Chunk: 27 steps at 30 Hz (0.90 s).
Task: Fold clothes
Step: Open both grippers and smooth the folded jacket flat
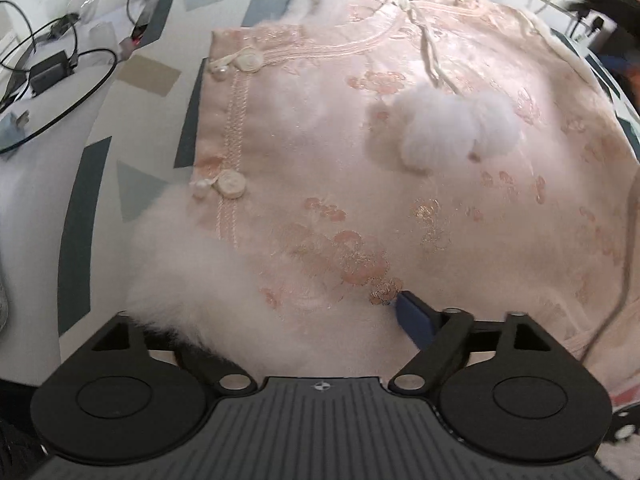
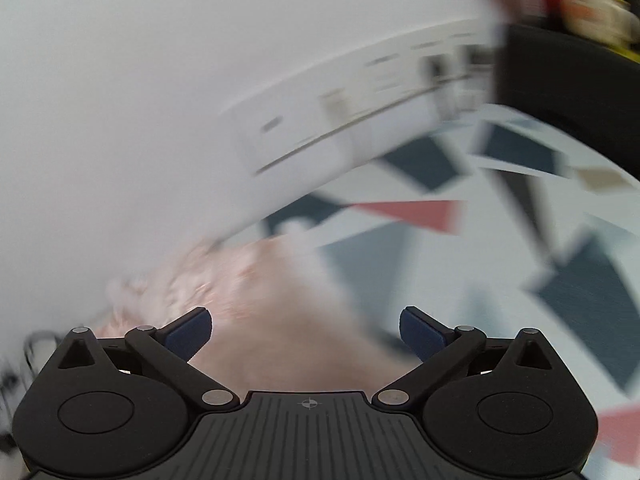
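A pink brocade garment (image 1: 400, 168) with white fur trim, round buttons and two white pompoms (image 1: 448, 128) lies flat on the patterned tabletop. My left gripper (image 1: 304, 320) is over its near hem; the right blue fingertip (image 1: 414, 316) shows, the left one is buried under white fur (image 1: 188, 280), and the jaws stand wide apart. In the blurred right wrist view my right gripper (image 2: 306, 328) is open and empty, above an edge of the pink garment (image 2: 280, 304).
Black cables and a small black box (image 1: 48, 70) lie on the table at the far left. A white power strip (image 2: 360, 108) runs along the wall. The tablecloth (image 2: 520, 280) has dark, pink and beige shapes. A dark object (image 2: 568, 92) stands at the right.
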Tool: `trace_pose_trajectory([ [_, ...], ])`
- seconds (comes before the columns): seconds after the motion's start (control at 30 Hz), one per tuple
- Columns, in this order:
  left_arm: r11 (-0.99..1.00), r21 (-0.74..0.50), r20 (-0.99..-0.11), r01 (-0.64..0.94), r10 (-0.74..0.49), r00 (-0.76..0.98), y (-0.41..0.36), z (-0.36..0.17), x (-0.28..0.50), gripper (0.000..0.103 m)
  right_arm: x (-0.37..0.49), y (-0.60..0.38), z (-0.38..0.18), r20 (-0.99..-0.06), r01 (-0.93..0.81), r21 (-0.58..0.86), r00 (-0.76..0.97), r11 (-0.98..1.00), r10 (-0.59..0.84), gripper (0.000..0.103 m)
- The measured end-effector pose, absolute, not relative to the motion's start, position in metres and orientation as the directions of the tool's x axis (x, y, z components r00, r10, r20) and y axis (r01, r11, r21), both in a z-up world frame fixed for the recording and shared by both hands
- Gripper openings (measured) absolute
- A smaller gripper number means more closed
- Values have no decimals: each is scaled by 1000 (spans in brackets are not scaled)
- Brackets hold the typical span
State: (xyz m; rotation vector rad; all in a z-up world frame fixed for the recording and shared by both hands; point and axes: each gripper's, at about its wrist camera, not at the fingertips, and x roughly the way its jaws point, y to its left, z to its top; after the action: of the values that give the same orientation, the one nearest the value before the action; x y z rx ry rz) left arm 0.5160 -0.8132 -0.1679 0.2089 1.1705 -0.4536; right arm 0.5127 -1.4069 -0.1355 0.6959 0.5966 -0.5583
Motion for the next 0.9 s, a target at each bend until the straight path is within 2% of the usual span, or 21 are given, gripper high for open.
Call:
trace_pose_trajectory([
  [0.13,886,-85,-917,455,-248,311,-815,-172,515,97,407,-1423,-129,-657,713,444,671,542,-345,100],
  [0.23,882,-93,-915,461,-258,310,-817,-174,514,102,346,-1405,-141,-684,758,395,620,520,-384,98],
  [0.37,885,-90,-911,457,-258,321,-823,-176,512,103,275,-1371,-161,-722,800,315,551,511,-419,94],
  [0.57,908,-84,-923,411,-227,311,-831,-174,516,103,270,-1311,-189,-735,727,302,590,617,-335,88],
  [0.67,923,-83,-928,377,-209,308,-833,-174,516,103,285,-1297,-198,-733,712,253,583,656,-351,84],
  [0.7,928,-81,-928,363,-203,312,-834,-173,516,103,290,-1296,-201,-744,722,212,557,659,-370,84],
  [0.77,939,-78,-929,334,-190,319,-837,-173,515,103,295,-1300,-207,-754,742,154,515,652,-408,92],
  [0.9,958,-71,-929,277,-164,331,-841,-172,514,103,291,-1308,-202,-765,771,130,478,623,-432,94],
])
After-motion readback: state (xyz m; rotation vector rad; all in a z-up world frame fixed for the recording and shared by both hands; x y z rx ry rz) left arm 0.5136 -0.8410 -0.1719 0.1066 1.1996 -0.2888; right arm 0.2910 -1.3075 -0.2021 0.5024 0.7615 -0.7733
